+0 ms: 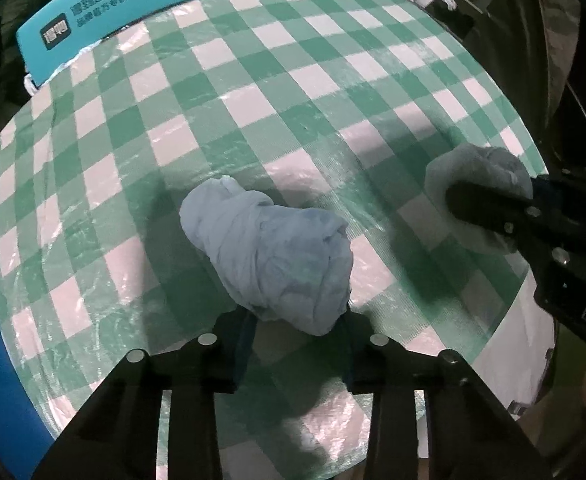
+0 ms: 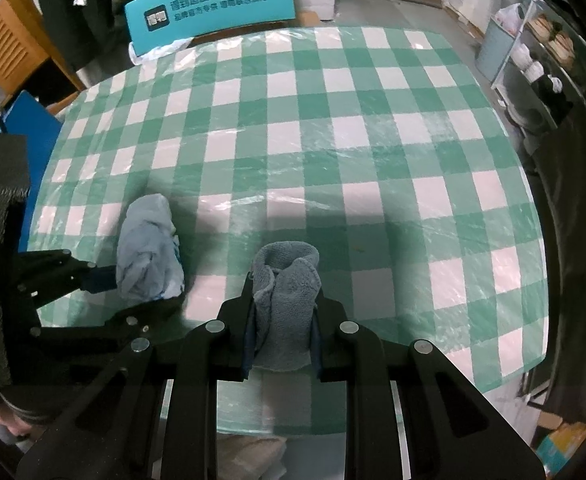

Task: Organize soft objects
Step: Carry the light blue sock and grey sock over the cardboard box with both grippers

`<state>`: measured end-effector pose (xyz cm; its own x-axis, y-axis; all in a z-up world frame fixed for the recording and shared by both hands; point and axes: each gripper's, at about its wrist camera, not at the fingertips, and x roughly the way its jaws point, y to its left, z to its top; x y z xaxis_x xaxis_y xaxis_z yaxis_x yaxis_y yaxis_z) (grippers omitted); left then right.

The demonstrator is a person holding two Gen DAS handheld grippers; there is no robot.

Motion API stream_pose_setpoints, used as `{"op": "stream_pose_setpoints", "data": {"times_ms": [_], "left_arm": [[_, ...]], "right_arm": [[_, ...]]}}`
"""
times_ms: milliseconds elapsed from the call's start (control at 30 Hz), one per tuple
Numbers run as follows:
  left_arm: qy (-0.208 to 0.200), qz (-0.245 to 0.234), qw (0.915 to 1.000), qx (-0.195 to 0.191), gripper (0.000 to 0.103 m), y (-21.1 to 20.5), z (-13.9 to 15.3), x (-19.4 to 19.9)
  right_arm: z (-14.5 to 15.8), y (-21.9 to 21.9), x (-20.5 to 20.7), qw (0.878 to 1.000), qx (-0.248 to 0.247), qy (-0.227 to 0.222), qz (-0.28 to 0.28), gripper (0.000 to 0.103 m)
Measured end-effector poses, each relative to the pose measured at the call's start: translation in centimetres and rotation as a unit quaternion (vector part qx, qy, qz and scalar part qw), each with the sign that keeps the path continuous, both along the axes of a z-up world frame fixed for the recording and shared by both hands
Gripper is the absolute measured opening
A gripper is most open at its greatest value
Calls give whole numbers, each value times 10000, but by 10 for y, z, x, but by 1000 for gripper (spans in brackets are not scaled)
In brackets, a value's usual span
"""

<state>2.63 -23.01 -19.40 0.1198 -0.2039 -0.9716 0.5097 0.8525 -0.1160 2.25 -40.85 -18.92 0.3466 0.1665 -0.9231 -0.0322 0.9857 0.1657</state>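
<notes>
My left gripper is shut on a crumpled light blue cloth, which bulges out ahead of the fingers above the green-and-white checked table. The cloth also shows in the right wrist view, held by the left gripper. My right gripper is shut on a folded grey-blue terry towel, which stands up between the fingers near the table's front edge. In the left wrist view the towel and the right gripper are at the right edge of the table.
A turquoise chair back with printed text stands at the table's far side. A blue panel is at the left edge. Shelves with white cups stand to the right. A beige cloth lies below the table's front edge.
</notes>
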Motion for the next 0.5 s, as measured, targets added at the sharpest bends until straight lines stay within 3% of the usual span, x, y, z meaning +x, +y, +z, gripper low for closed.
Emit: {"op": "stream_pose_setpoints", "data": {"times_ms": [500], "left_arm": [[-812, 433, 9958, -3, 33, 27, 51, 5]], "right_arm": [[31, 20, 4, 9992, 83, -373, 152, 19]]}}
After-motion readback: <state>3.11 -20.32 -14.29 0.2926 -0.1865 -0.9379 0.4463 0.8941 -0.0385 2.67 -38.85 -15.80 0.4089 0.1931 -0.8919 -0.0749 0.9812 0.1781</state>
